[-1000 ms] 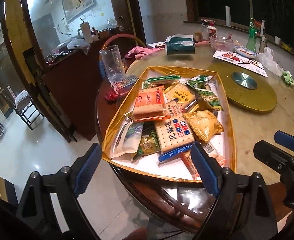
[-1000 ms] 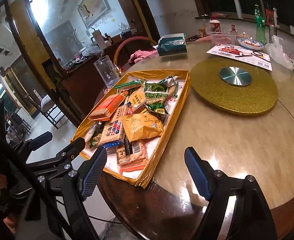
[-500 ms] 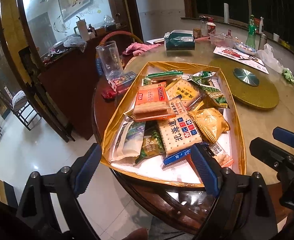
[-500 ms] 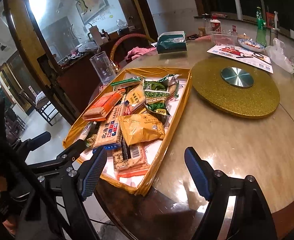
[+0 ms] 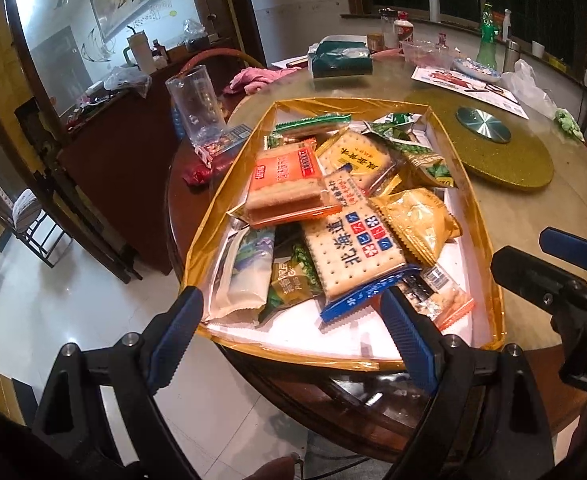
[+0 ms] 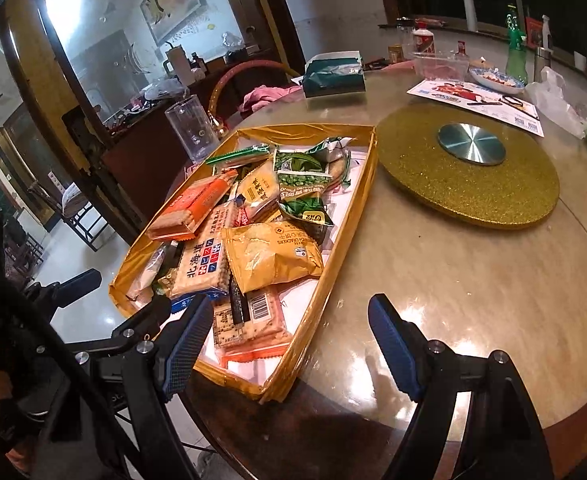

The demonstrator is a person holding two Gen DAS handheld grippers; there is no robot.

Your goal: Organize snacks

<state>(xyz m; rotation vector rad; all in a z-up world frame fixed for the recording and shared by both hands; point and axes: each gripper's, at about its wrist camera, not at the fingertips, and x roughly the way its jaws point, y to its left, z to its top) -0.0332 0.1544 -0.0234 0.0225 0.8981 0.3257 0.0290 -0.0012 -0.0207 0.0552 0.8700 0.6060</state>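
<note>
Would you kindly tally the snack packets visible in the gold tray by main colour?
Orange packets: 2
Yellow packets: 2
Green packets: 4, as far as they can be told apart
Blue-and-white packet: 1
Pale white packet: 1
Red-and-white packet: 1
Total: 11 visible; the pile may hide more.

A tray (image 5: 209, 240) sits at the near left edge of the counter (image 6: 473, 272), heaped with snack packets (image 5: 353, 256). To its right lies a turntable (image 6: 469, 176). A glass (image 5: 193, 104) stands left of the tray's far end; a box (image 6: 333, 74) lies farther back.
</note>
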